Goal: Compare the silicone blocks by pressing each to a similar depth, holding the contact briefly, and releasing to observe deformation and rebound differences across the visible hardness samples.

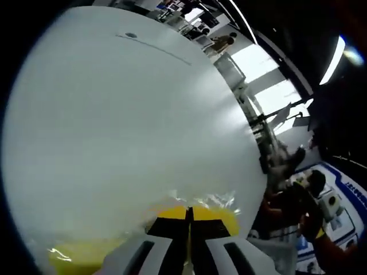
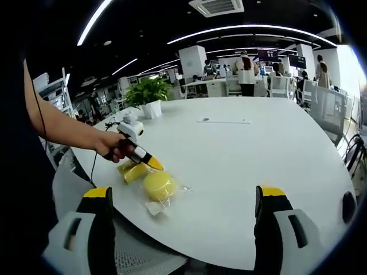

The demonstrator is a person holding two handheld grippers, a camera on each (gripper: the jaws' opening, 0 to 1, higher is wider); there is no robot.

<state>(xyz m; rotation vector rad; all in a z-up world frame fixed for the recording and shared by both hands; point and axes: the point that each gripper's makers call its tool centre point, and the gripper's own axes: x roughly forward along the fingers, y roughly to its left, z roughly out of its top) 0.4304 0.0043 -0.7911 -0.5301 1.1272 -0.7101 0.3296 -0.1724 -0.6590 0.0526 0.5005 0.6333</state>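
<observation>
Two yellow silicone blocks in clear wrap lie on the white round table (image 2: 241, 149): a round one (image 2: 159, 184) and a flatter one (image 2: 133, 171) beside it. A hand holds my left gripper (image 2: 156, 166), its yellow tip resting down between the two blocks. In the left gripper view, my left gripper (image 1: 189, 211) has its jaws shut together, tips pressed on a yellow block (image 1: 221, 217), with more yellow (image 1: 74, 255) at lower left. My right gripper (image 2: 184, 197) hovers wide open near the table's front edge, short of the blocks, with nothing between its fingers.
A potted plant (image 2: 148, 91) stands at the table's far left. A cable (image 2: 94, 166) trails from the left gripper over the edge. Desks, chairs and people (image 2: 246, 71) fill the room behind. A seated person (image 1: 298, 212) is beside the table.
</observation>
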